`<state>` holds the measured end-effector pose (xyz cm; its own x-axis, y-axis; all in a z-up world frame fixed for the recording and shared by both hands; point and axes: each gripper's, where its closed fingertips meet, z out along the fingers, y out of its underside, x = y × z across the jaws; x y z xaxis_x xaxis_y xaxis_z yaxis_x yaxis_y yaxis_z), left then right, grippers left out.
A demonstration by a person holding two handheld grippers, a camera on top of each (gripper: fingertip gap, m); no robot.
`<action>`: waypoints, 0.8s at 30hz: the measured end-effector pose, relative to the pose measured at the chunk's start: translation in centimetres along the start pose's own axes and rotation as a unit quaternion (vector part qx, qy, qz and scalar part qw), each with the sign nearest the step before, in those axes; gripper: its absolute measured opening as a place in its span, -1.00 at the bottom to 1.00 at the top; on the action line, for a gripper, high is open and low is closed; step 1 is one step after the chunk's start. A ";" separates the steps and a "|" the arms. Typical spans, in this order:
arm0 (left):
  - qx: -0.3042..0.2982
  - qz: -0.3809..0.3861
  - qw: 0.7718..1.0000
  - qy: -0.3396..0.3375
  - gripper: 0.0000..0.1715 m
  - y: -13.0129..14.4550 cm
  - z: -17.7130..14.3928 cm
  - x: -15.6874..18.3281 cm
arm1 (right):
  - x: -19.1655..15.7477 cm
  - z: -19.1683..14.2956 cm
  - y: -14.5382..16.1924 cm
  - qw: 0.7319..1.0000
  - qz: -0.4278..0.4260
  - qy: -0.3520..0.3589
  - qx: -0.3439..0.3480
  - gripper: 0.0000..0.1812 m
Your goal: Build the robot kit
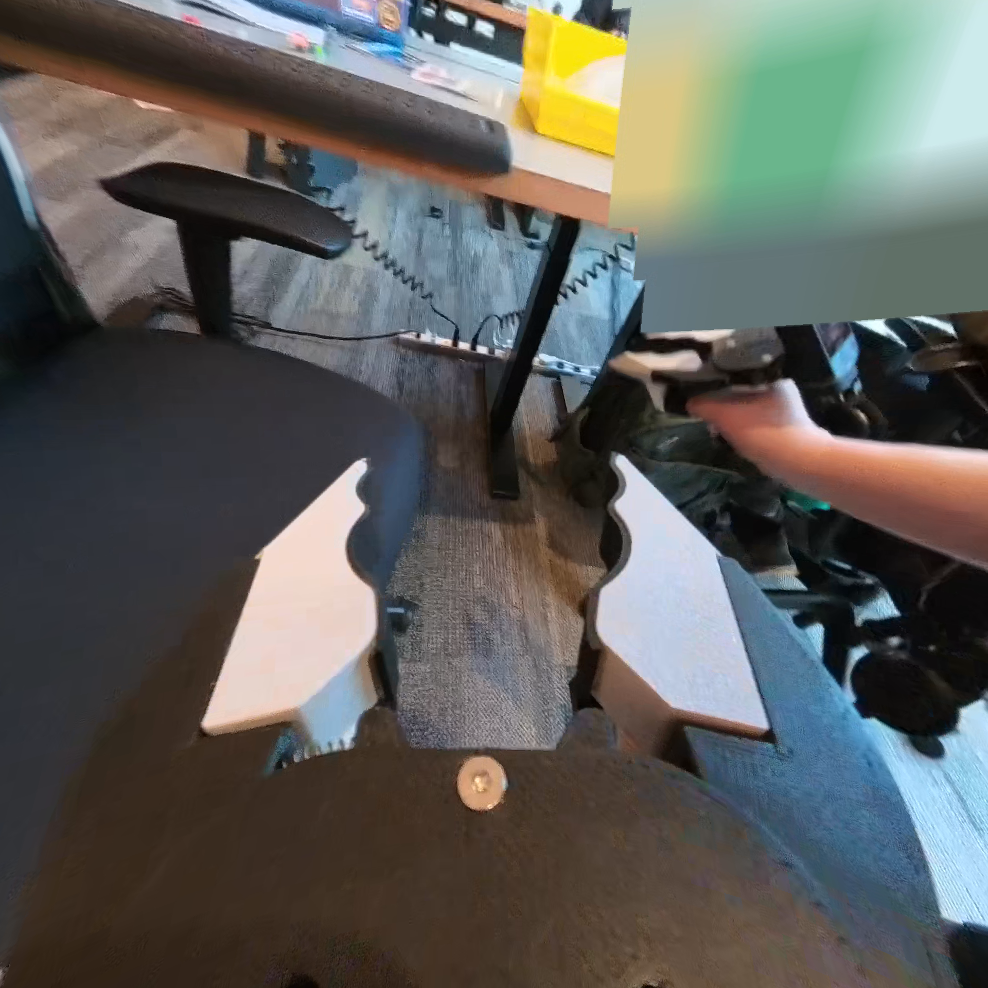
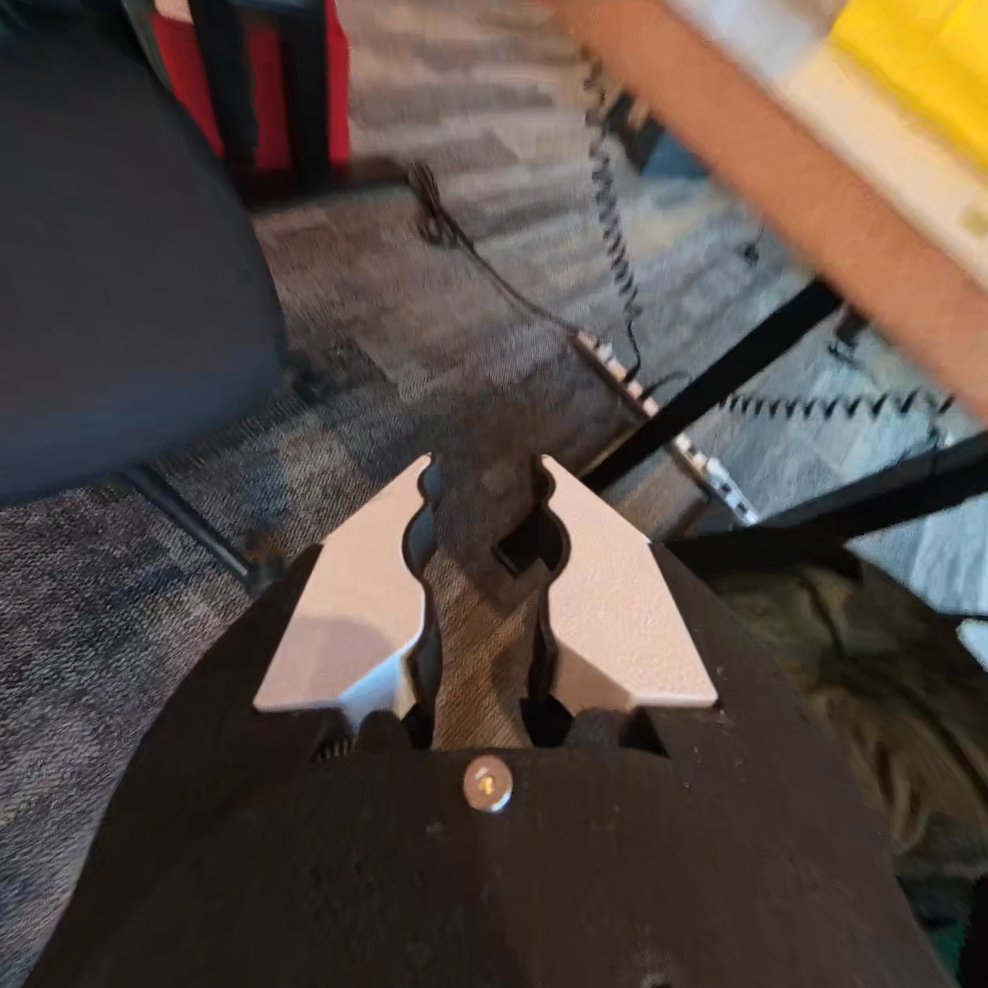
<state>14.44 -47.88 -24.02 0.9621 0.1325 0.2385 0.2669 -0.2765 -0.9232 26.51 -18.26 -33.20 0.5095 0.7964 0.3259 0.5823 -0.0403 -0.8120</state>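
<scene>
Left tongs (image 1: 489,470) gape empty over grey carpet (image 1: 481,615) beside a dark chair seat (image 1: 187,454); right tongs (image 2: 484,465), narrower, also empty.

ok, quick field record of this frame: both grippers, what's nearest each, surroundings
left gripper: open, empty, above carpet, beside office chair seat
right gripper: open, narrower gap, empty, above carpet
hand: holds the right gripper, seen from left wrist view
desk: above; black wrist rest, yellow bin on it
floor: power strip, coiled cable, desk leg

Soft even light; both wide-angle views motion-blurred.
</scene>
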 end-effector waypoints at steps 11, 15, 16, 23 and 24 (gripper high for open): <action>0.035 0.060 0.988 0.139 -0.13 -14.0 -0.5 3.7 | 0.3 -11.3 -13.4 0.996 -0.036 -0.036 0.074 -0.61; 0.050 0.082 0.990 0.104 -0.13 -24.4 -7.6 0.5 | -2.6 -19.3 -21.4 0.992 0.013 -0.103 0.067 -0.62; 0.046 0.082 0.991 0.094 -0.12 -26.6 -9.6 -0.6 | -3.4 -20.5 -23.6 0.991 0.010 -0.119 0.067 -0.61; 0.085 0.069 0.989 -0.097 -0.09 -36.5 -25.1 -12.1 | -14.8 -21.9 -41.4 0.923 -0.062 -0.341 0.166 -0.48; 0.110 0.073 0.981 -0.142 -0.10 -37.5 -27.5 -14.1 | -16.8 -21.3 -43.9 0.916 -0.089 -0.344 0.187 -0.41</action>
<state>-7.58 -65.58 15.52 0.9264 0.3750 0.0344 0.0787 -0.1033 -0.9915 5.89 -42.74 7.34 -0.1673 0.9671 0.1919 0.2944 0.2347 -0.9264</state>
